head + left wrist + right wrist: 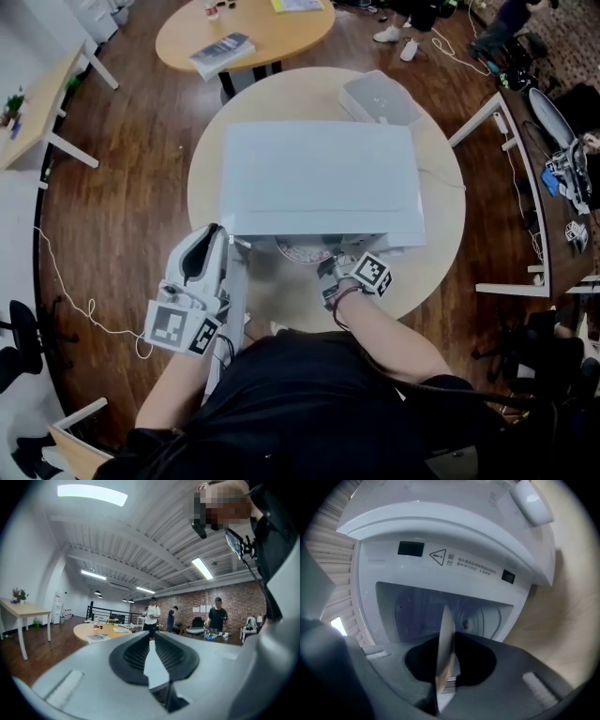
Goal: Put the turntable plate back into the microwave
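Observation:
A white microwave (pixel 319 178) stands on a round wooden table (pixel 441 234) with its door (pixel 237 286) swung out to the left. My left gripper (pixel 217 236) is shut on the door's edge, which appears as a thin white slab (pixel 154 665) between the pads in the left gripper view. My right gripper (pixel 330 267) is at the mouth of the oven, shut on the turntable plate (pixel 302 251). The right gripper view shows the plate (pixel 445 634) edge-on and upright between the jaws, with the open cavity (pixel 417 611) right behind it.
A white boxy device (pixel 380 98) sits on the table behind the microwave. Farther back is another round table (pixel 244 28) with a book on it. Desks stand at both sides. Several people stand far off (pixel 218 618) in the left gripper view.

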`<act>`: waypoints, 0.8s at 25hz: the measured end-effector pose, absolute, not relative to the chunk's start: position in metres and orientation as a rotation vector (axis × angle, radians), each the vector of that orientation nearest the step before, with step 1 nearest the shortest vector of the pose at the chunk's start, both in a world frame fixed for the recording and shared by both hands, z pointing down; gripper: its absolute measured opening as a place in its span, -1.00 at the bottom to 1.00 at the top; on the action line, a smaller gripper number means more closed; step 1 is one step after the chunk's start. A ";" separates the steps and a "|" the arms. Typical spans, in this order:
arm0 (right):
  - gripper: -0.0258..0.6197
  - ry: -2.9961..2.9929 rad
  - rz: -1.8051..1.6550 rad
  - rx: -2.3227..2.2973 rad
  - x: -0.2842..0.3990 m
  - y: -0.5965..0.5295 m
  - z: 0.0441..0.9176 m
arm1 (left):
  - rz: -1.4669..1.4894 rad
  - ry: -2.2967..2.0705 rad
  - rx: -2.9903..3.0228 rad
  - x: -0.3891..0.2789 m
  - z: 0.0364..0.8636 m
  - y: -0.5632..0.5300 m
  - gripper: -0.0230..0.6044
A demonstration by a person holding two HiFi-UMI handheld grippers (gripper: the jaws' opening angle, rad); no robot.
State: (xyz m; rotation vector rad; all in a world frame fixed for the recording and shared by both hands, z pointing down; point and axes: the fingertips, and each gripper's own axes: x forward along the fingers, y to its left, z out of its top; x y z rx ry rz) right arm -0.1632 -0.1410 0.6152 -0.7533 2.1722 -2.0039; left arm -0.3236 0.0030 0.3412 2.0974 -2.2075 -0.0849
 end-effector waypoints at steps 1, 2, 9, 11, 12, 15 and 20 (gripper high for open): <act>-0.81 2.172 -2.004 -0.754 -0.164 -0.142 0.615 | -0.083 -2.210 2.094 -0.324 0.341 0.002 -0.81; -0.81 2.171 -2.003 -0.756 -0.164 -0.143 0.616 | -0.080 -2.211 2.092 -0.324 0.341 0.002 -0.81; -0.81 2.160 -2.006 -0.773 -0.167 -0.147 0.621 | -0.041 -2.214 2.105 -0.322 0.339 -0.004 -0.81; -0.81 2.161 -2.006 -0.779 -0.167 -0.148 0.623 | -0.021 -2.219 2.111 -0.321 0.338 -0.005 -0.81; -0.81 2.164 -2.006 -0.780 -0.168 -0.148 0.624 | -0.016 -2.221 2.112 -0.321 0.337 -0.005 -0.81; -0.81 2.175 -2.006 -0.774 -0.170 -0.148 0.623 | -0.020 -2.226 2.107 -0.322 0.335 -0.008 -0.81; -0.81 2.182 -1.999 -0.779 -0.177 -0.156 0.622 | -0.022 -2.232 2.097 -0.323 0.335 -0.013 -0.81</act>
